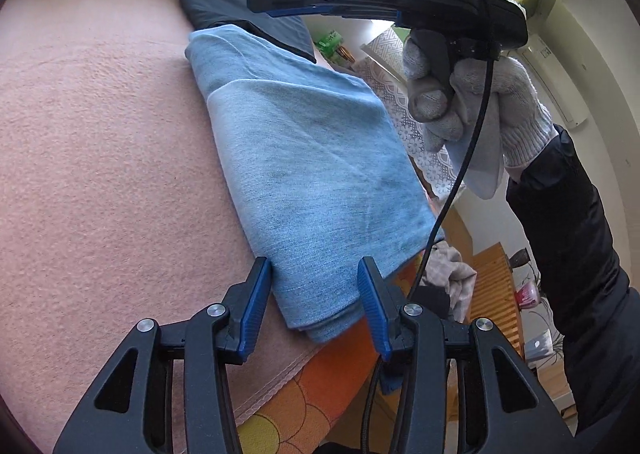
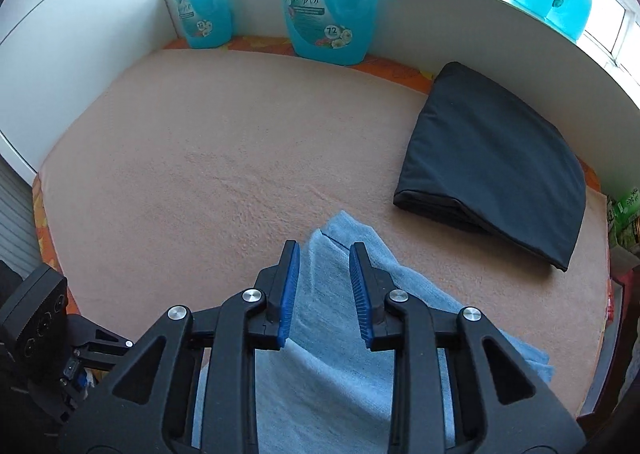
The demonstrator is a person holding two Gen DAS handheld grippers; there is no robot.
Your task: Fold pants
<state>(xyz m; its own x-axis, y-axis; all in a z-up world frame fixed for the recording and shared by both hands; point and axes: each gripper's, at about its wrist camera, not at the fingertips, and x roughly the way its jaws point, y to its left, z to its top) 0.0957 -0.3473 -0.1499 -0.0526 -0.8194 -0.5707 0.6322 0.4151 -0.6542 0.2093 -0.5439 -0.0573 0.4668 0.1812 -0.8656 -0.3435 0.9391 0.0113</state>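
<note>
the left gripper (image 1: 314, 286) sits low at the near edge of the bed, its blue-padded jaws parted on either side of the near end of the folded light-blue jeans (image 1: 304, 165); the pads stand just beside the denim without pressing it. the jeans lie in a long folded bundle on the peach blanket (image 1: 100, 157), close to the blanket's right edge, running away from that gripper. under the blanket an orange flowered sheet (image 1: 328, 378) shows at the bed's edge.

above the far half of the jeans, a white-gloved hand (image 1: 468, 93) in a dark sleeve holds the right gripper (image 2: 324, 278). seen from its own camera, its jaws are apart over the denim with nothing clamped between them; the cloth lies underneath, apart from the pads.

beyond the jeans, a folded black garment (image 2: 496, 173) rests on the blanket; from the left camera the jeans overlap its near edge. farther back, two blue detergent jugs (image 2: 330, 1) stand against a white wall, with more jugs on the sill by the window.
</note>
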